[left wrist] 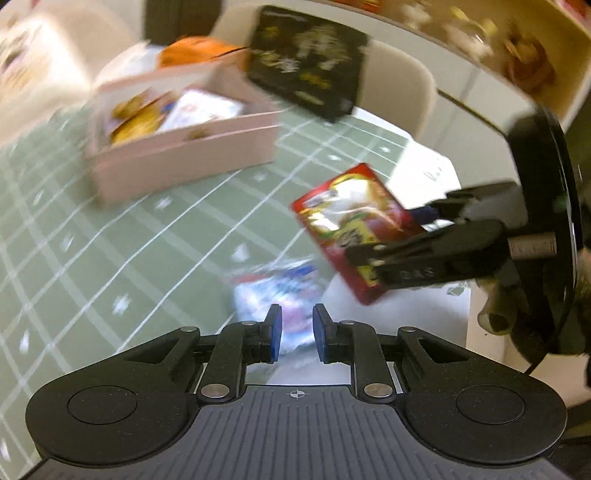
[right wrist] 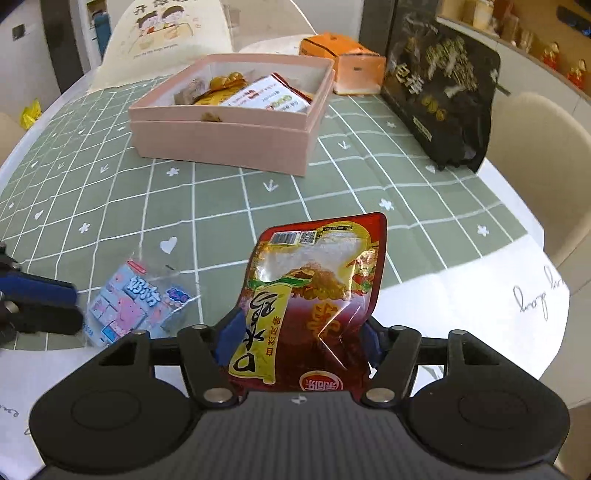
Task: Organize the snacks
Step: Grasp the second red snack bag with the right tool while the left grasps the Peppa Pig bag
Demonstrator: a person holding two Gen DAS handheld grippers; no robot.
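red snack pouch (right wrist: 314, 295): crumpled, lifted | blue-pink packet (right wrist: 129, 299): flat on tablecloth

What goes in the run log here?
right gripper: shut on red packet | left gripper: shut, empty | blue packet: on table | box: open

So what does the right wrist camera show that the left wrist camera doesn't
Only the right wrist view shows the barcode and label print on the red foil snack pouch clamped in the right claw, plus the cream cartoon-print bag.

Only the left wrist view shows the left claw from behind, nearly shut and empty.

Both show the pink cardboard box, the black gift bag, the orange box, the pale blue snack packet and the green checked tablecloth.
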